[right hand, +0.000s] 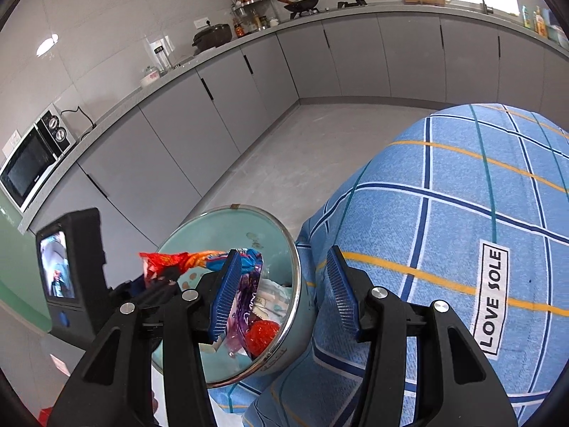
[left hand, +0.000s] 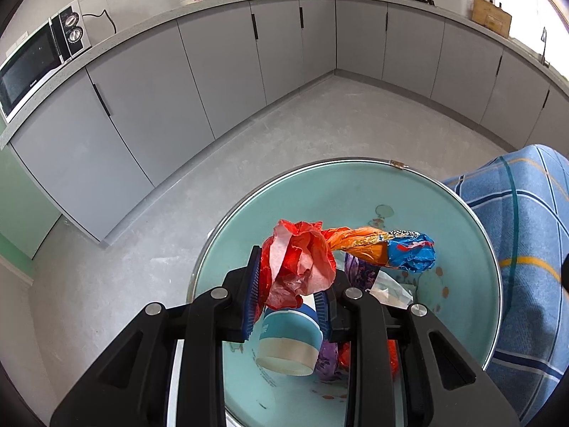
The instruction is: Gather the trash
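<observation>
While angled down over the basin (left hand: 355,185), the left tool (left hand: 288,295) grips a wrapper (left hand: 302,263).

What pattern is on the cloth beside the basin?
Blue plaid cloth with dark-blue, white and orange lines; clearest in the right wrist view.

Right gripper (right hand: 282,293) with open blue jaws, empty, straddling the right rim of a teal basin (right hand: 227,224) of trash. At left, another gripper (right hand: 156,277) grips a red-orange wrapper (right hand: 170,260). Blue checked cloth (right hand: 444,195) at right.
</observation>
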Motion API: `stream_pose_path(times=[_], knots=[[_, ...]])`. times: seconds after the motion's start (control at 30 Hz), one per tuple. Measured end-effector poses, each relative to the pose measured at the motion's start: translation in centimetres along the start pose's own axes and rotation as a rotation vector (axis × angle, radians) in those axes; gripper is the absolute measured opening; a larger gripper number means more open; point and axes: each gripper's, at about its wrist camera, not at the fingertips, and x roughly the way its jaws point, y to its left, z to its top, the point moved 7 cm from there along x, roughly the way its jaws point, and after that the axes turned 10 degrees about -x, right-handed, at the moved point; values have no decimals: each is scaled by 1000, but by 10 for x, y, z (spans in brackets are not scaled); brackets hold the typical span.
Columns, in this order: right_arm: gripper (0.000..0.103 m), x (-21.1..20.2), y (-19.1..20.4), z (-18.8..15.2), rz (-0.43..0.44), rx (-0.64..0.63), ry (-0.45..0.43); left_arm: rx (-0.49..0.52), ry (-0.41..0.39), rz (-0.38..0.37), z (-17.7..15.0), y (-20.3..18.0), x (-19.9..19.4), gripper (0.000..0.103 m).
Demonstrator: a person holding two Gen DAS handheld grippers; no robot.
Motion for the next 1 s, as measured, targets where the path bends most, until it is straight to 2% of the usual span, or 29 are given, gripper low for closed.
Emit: stream_pose_path(times=[0.1, 0.17, 0.23, 0.5, 0.6, 0.87, 1.0], knots=[[50, -2, -1, 1, -3, 4, -3, 5, 5, 0, 0, 0, 1, 30], [50, -3, -1, 2, 0, 7, -6, 1, 0, -4, 0, -1, -1, 36], [50, -4, 1, 2, 1, 7, -8, 1, -13, -17, 3, -1, -5, 52], [52, -14, 6, -1, 5, 14, -19, 14, -69, -45, -2, -4, -28, 83], [53, -20, 10, -3, 7, 14, -25, 24, -85, -35, -3, -4, -34, 90], [56, -42, 13, -3, -3, 13, -61, 16, -134, -45, -2, 1, -65, 91], [61, -48, 20, -6, 7, -2, -67, -3, -180, -37, -1, 12, -85, 97]])
